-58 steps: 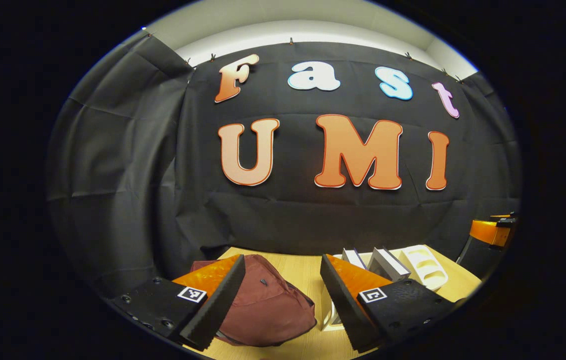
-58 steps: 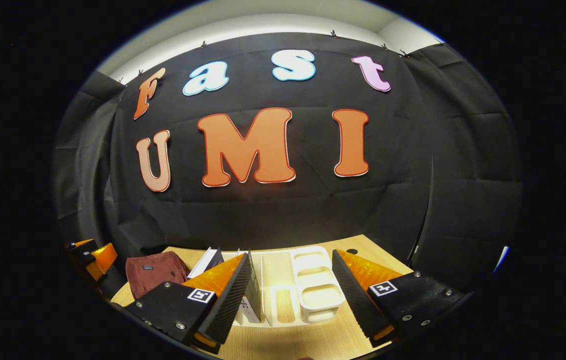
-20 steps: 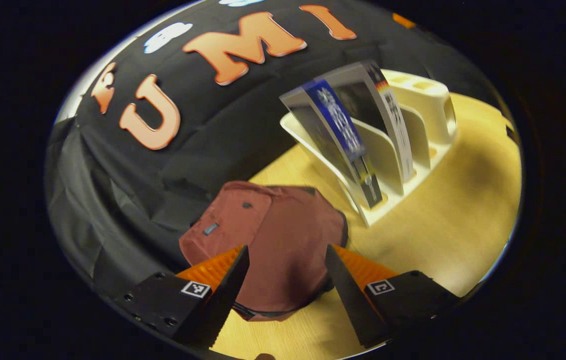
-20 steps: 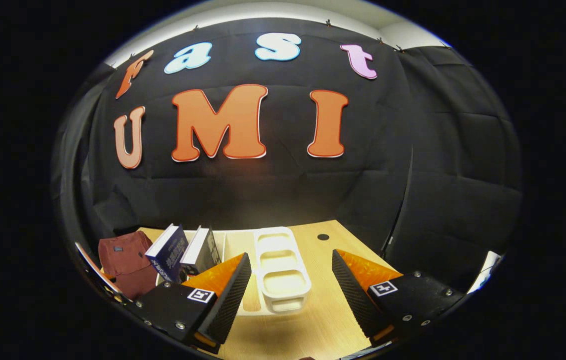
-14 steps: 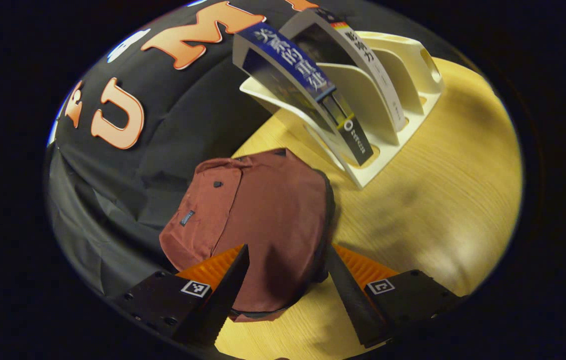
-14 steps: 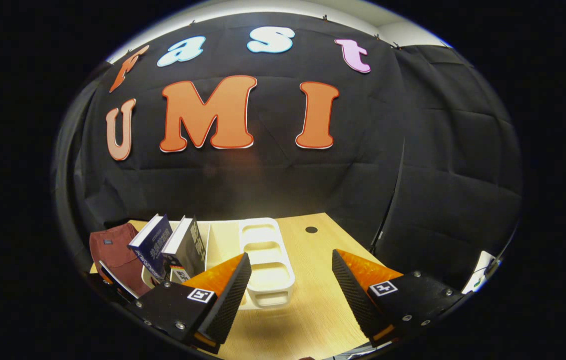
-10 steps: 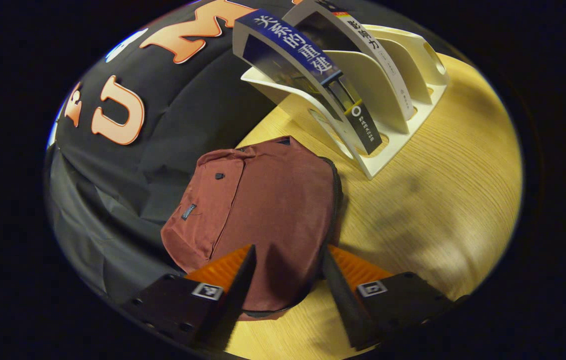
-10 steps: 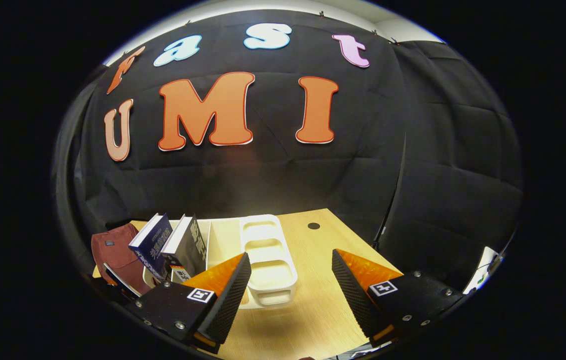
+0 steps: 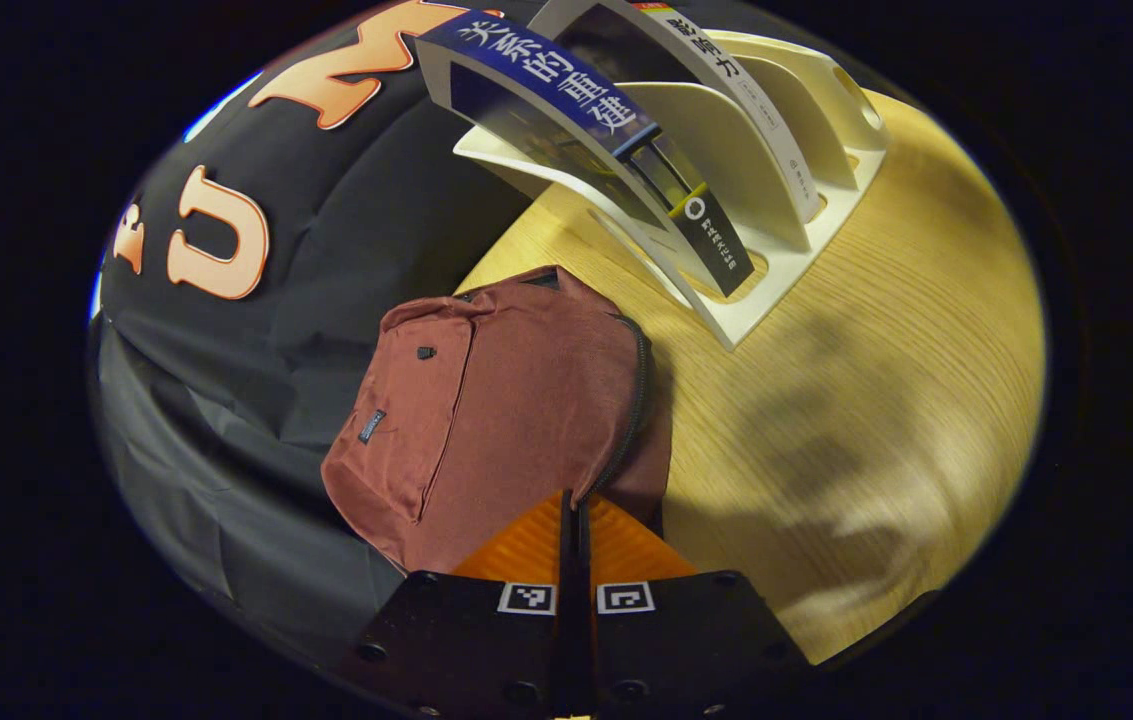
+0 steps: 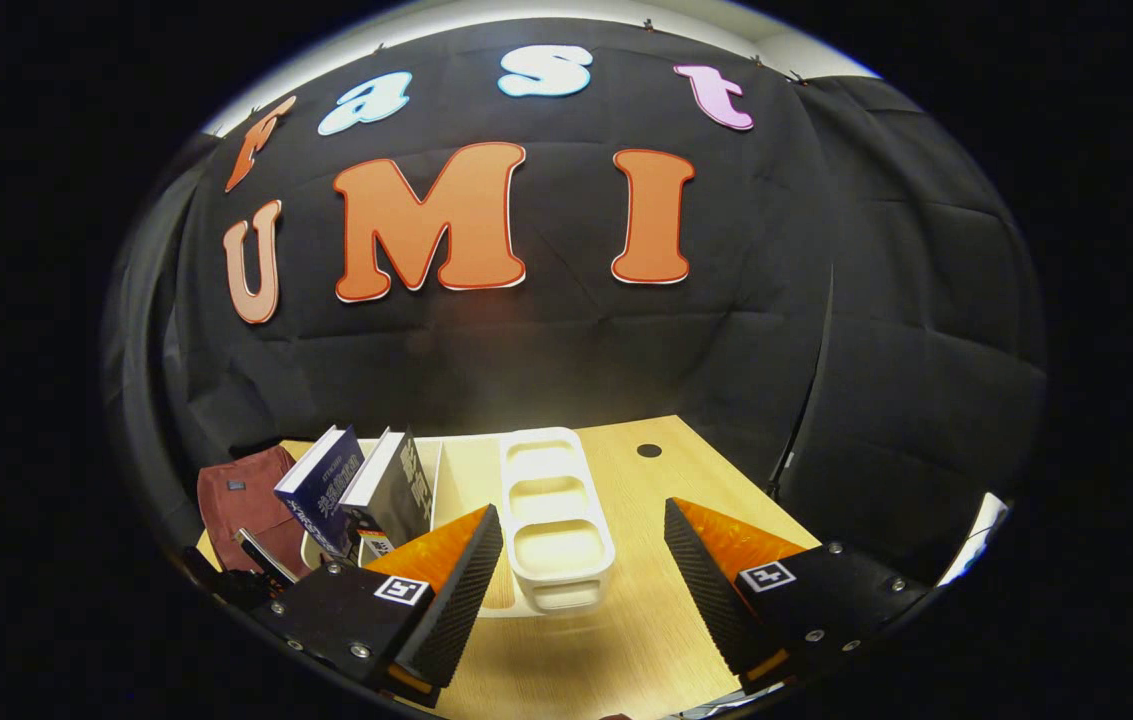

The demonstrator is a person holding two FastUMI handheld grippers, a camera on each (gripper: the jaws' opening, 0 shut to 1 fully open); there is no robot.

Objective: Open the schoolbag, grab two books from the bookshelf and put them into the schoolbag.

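A maroon schoolbag (image 9: 506,400) lies flat on the wooden table (image 9: 876,400), its dark zipper (image 9: 631,410) running along the right edge. My left gripper (image 9: 574,505) is shut right where the zipper ends, the pull hidden between its tips. A white bookshelf (image 9: 776,290) behind the bag holds a blue book (image 9: 566,110) and a dark book with a white spine (image 9: 726,90), both leaning. In the right gripper view, my right gripper (image 10: 581,545) is open and holds nothing above the table in front of the bookshelf (image 10: 556,510). The blue book (image 10: 321,490), dark book (image 10: 396,490) and schoolbag (image 10: 236,500) sit at its left.
The bookshelf's right slots are empty. A small round hole (image 10: 648,450) is in the table (image 10: 626,640) behind the shelf. Black cloth walls close in the back and both sides. Bare tabletop stretches right of the bag.
My left gripper tipped down over the schoolbag, moved to its zipper edge and went from open to shut there. My right gripper stayed open, shifting only slightly.
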